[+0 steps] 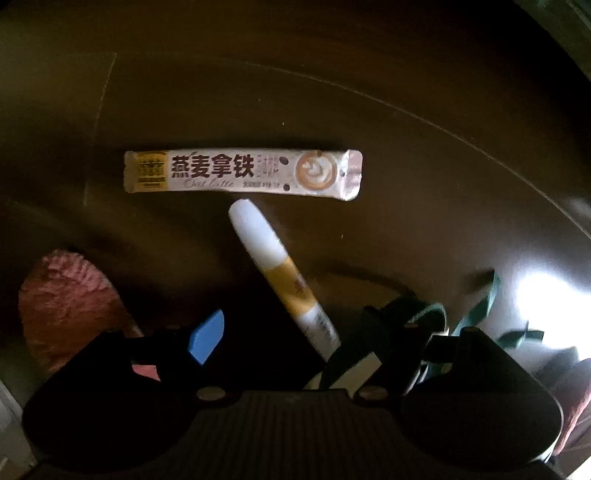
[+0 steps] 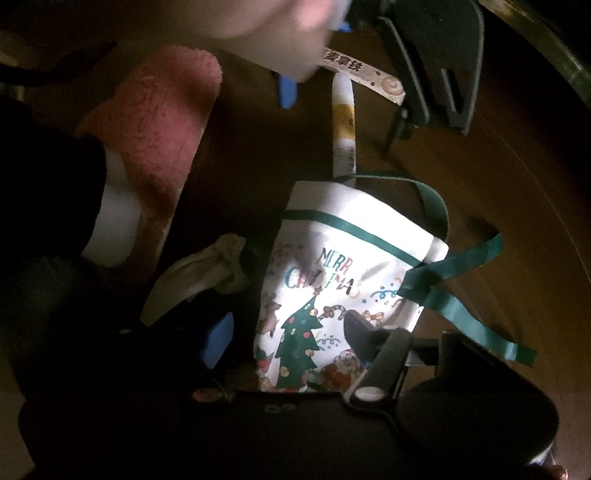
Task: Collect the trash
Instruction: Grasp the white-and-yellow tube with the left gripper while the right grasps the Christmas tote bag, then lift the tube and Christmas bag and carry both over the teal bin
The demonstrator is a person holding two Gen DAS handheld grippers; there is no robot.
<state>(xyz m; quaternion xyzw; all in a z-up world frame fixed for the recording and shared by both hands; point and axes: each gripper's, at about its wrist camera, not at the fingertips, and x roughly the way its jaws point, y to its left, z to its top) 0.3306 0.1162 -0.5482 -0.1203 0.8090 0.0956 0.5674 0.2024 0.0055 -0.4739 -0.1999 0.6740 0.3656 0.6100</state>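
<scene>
An oat-latte sachet [image 1: 242, 175] lies flat on the dark brown table [image 1: 406, 166]. Below it a white-and-yellow stick packet [image 1: 280, 277] runs diagonally between the fingers of my left gripper [image 1: 293, 314]. That gripper is open, its blue pad [image 1: 207, 336] apart from the stick. In the right wrist view, a white Christmas-print bag [image 2: 332, 258] with green ribbon [image 2: 454, 266] lies under my right gripper [image 2: 288, 321]. Its blue pad [image 2: 218, 339] stands clear of the bag's edge, so it is open. The left gripper [image 2: 336, 125] shows above the stick packet [image 2: 343, 110] and the sachet [image 2: 365, 79].
A pink fluffy slipper [image 2: 159, 129] lies left of the bag and shows as slipper [image 1: 66, 306] beside the left gripper. A crumpled tissue [image 2: 199, 269] sits next to the bag's left side. A blurred hand [image 2: 295, 29] is at the top. The table's rim [image 2: 546, 55] curves at upper right.
</scene>
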